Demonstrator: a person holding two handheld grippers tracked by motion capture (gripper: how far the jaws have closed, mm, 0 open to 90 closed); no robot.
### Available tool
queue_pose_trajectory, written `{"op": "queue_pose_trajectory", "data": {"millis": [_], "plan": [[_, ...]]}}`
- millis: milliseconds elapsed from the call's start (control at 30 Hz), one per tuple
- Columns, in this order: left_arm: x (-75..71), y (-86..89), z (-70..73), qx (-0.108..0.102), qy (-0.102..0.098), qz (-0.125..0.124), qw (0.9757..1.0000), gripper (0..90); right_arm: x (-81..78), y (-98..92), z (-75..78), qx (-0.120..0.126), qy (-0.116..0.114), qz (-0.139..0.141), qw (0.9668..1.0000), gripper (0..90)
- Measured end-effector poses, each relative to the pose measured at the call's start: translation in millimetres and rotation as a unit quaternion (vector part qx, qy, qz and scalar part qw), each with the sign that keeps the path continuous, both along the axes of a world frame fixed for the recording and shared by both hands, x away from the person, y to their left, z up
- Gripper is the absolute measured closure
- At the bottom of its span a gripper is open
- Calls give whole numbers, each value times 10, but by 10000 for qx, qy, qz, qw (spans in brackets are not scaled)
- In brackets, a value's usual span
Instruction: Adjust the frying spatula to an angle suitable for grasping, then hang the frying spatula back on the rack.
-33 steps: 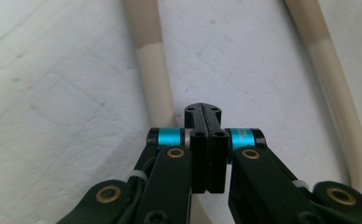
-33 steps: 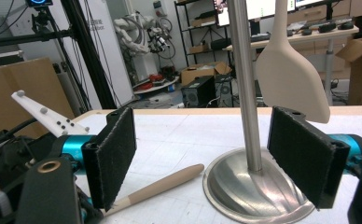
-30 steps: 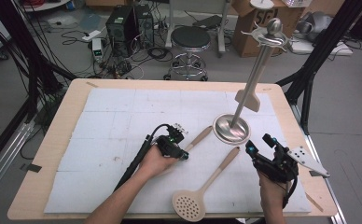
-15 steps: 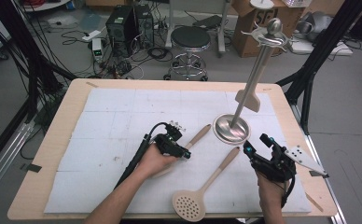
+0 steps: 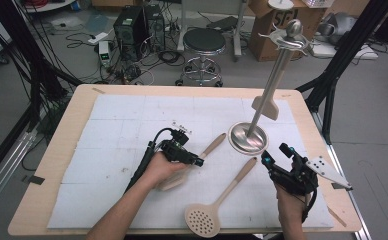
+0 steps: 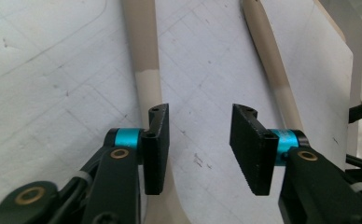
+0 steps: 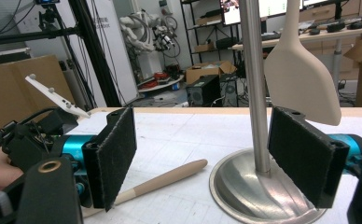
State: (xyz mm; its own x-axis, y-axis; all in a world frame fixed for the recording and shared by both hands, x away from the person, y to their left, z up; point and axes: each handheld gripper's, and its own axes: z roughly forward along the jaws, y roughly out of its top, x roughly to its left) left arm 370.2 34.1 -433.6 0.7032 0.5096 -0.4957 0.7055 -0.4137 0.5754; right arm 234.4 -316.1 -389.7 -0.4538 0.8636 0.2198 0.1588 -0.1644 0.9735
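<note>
Beside open jaws, wooden spatula (image 6: 147, 70)

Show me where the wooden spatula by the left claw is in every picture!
High view: the wooden spatula lies mid-table, its handle pointing up-right toward the metal stand.
Left gripper view: its handle is the left one of two, running top to bottom.
Right gripper view: the handle lies low in the middle, left of the stand's base.
Shared landmark: the white mat under it.
</note>
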Motion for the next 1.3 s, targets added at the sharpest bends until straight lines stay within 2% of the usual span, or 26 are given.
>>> {"op": "queue_pose_trajectory", "data": {"millis": [200, 333, 600, 667, 733, 967, 1067, 1167, 1300], "plan": [[26, 104, 47, -79, -47, 119, 9999, 477, 1, -1, -3, -23, 24, 10, 10000, 232], [31, 119, 33, 43, -41, 172, 9998, 422, 8, 25, -5, -36, 23, 21, 10000, 232], [29, 129, 53, 33, -50, 199, 9998, 438, -15, 25, 10, -27, -7, 12, 10000, 232], [31, 130, 50, 68, -39, 200, 9998, 447, -15, 28, 9, -24, 1, 10, 10000, 232], [32, 127, 37, 197, -16, 233, 9995, 455, -10, 31, 4, -41, -5, 16, 10000, 232], [26, 55, -73, 545, 159, 4, 9984, 512, 4, 25, -8, -45, 13, 4, 10000, 232], [26, 38, -81, 559, 217, 16, 9982, 531, 4, 23, -13, -29, 54, -5, 10000, 231], [31, 36, -96, 465, 455, -81, 9979, 547, 4, 25, -9, -50, 31, -17, 10000, 232], [27, 17, -90, 537, 455, -20, 9975, 558, 7, 29, -12, -56, 46, -29, 10000, 232]]}}
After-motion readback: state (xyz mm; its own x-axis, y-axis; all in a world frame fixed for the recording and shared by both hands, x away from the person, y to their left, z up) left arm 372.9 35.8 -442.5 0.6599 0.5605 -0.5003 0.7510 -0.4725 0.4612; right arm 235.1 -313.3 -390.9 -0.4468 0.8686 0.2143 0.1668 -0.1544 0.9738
